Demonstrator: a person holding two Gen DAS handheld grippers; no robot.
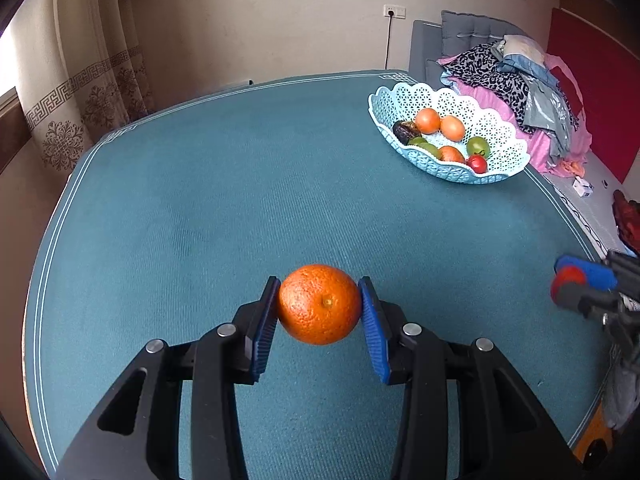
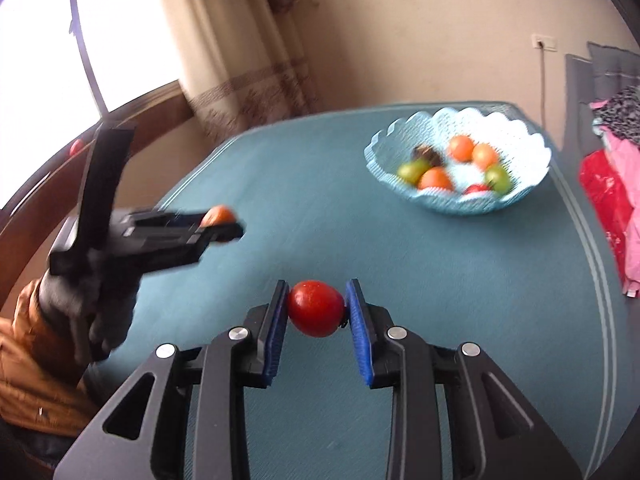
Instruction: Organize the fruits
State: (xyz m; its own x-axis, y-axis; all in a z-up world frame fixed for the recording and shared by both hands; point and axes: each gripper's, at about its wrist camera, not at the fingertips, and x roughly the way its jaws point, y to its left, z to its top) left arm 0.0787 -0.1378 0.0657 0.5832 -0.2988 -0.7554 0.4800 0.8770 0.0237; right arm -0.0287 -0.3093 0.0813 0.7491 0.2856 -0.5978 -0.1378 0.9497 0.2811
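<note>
The table [image 1: 200, 208] is covered in teal cloth, and at its far right corner stands the basket [image 1: 404, 98], already holding several orange, green, red and dark fruits. The step in hand looks like carrying two fruits to that basket, and to do it well each should be brought over the rim and lowered into a free gap before the pads part, so nothing rolls out or bruises what lies there; going one at a time would keep the grippers from crowding each other. The left gripper [image 1: 320, 306] pinches the orange [image 1: 319, 304] between its blue pads, held above the cloth, well apart from the basket. The right gripper [image 2: 316, 308] pinches the tomato [image 2: 315, 308] the same way, the basket ahead and to its right.
</note>
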